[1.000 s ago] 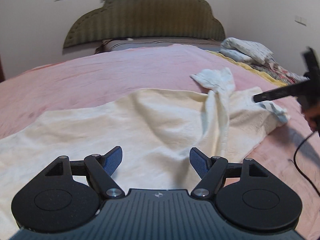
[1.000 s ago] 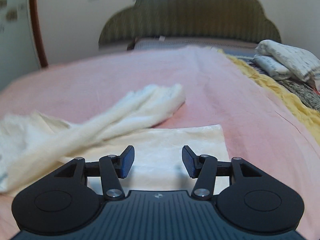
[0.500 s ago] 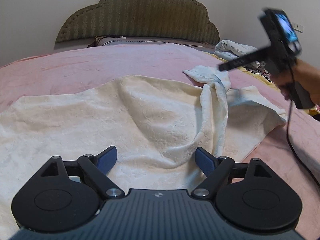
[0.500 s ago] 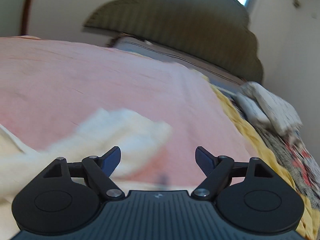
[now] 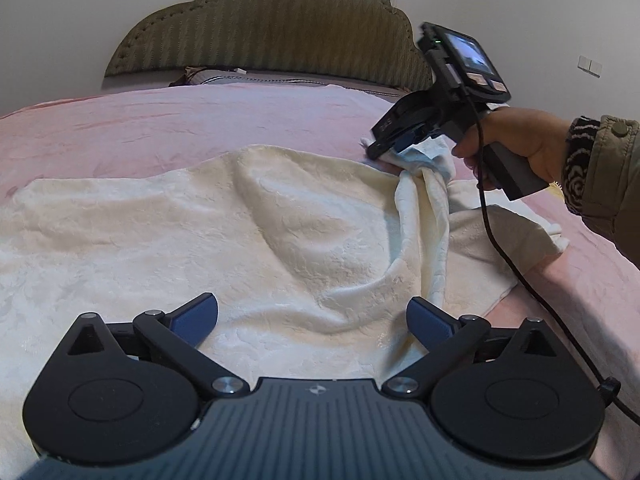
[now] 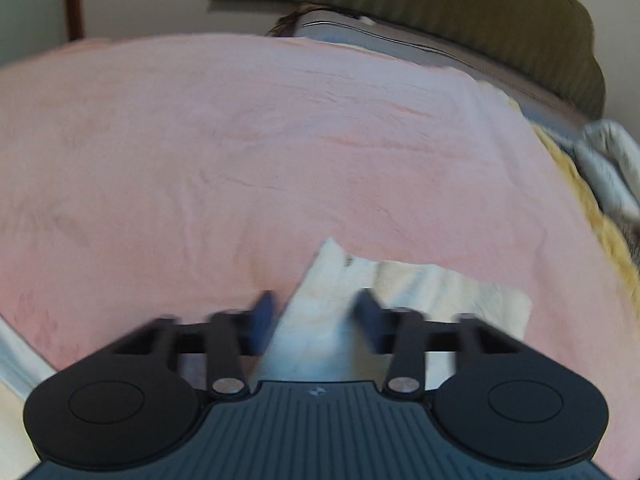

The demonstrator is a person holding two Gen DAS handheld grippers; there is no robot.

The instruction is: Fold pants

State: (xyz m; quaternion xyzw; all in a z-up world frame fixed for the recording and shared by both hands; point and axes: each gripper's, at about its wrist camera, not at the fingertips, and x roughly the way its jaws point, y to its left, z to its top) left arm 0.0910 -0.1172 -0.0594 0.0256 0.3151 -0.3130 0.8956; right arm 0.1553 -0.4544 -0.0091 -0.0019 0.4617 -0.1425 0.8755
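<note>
Cream pants [image 5: 248, 240] lie spread across the near half of a bed [image 5: 160, 120] covered in pink, running from the left edge toward the right edge, with folds rising at the middle. At their right end a twisted strip of fabric climbs up away from the flat part.

The left tongs [image 5: 312, 316] hang low over the near part of the pants. Their jaws are opening and stand wide apart; the cloth lies below and between the blue fingers [image 5: 196, 314], which do not press on it.

The right tongs [image 6: 316, 316], held in a hand [image 5: 516, 140] with a dark patterned cuff, sit at the far right end of the pants, toward the bed's right edge. Their jaws are closing, with the raised end of the cream cloth between the fingers; the picture is blurred, so I cannot tell whether they pinch it. A black cable [image 5: 504, 248] trails from the handle over the pants' right edge.

A padded green headboard [image 5: 264, 28] stands at the far end.
</note>
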